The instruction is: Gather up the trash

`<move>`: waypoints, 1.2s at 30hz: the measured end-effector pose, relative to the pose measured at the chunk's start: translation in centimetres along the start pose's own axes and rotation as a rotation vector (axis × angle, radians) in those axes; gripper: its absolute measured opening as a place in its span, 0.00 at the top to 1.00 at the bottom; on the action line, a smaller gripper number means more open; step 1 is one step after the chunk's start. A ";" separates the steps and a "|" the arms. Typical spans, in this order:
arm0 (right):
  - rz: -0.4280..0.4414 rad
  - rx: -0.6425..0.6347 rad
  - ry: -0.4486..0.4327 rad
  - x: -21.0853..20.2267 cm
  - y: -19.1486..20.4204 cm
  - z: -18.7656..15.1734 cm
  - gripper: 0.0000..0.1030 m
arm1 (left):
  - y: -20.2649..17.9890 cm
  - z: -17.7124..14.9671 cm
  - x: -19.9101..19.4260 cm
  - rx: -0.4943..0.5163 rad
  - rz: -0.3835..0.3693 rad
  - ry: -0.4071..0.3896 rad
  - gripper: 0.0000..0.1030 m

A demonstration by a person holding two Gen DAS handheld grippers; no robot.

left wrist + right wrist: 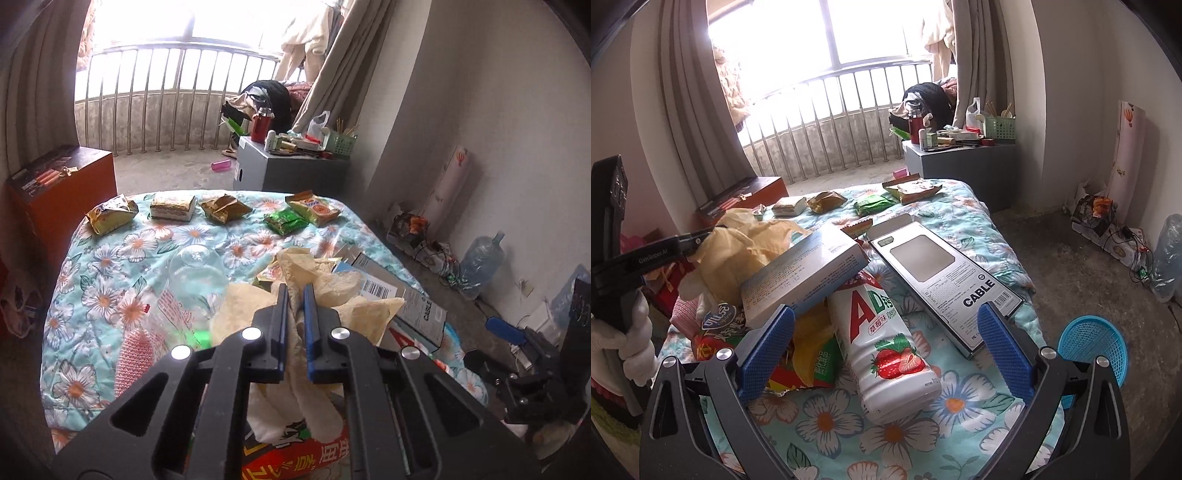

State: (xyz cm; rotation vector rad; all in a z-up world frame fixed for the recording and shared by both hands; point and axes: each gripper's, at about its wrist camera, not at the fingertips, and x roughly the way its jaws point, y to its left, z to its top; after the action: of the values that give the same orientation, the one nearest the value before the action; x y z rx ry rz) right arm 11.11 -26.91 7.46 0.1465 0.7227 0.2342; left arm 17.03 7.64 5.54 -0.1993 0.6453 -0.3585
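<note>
Five snack packets [110, 218], two boxes [945, 280], one bottle [886, 339].

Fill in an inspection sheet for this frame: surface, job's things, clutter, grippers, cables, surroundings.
Surface: floral quilt on a bed, strewn with litter.
Job's things: crumpled yellowish plastic bag; white AD drink bottle lying flat; CABLE box; pale blue carton resting on the pile; snack wrappers in a row at the far edge.
Clutter: clear plastic bottle on the quilt.
Grippers: left hand-held gripper shut on the plastic bag; right hand-held gripper open, straddling the AD drink bottle without pressing it.
Cables: tangled wires by the wall.
Surroundings: blue mesh basket on the floor right of the bed; grey cabinet; railing at the window.
</note>
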 end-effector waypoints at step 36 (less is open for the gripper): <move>0.100 0.021 -0.012 -1.6 2.6 1.5 0.13 | -0.8 -11.9 -3.2 -0.117 -0.182 0.088 0.63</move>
State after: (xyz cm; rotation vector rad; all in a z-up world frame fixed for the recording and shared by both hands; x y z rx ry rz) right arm 10.53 -24.89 10.21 0.2037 0.7071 0.3208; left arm 7.04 7.34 -1.80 -0.3571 0.7379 -0.5069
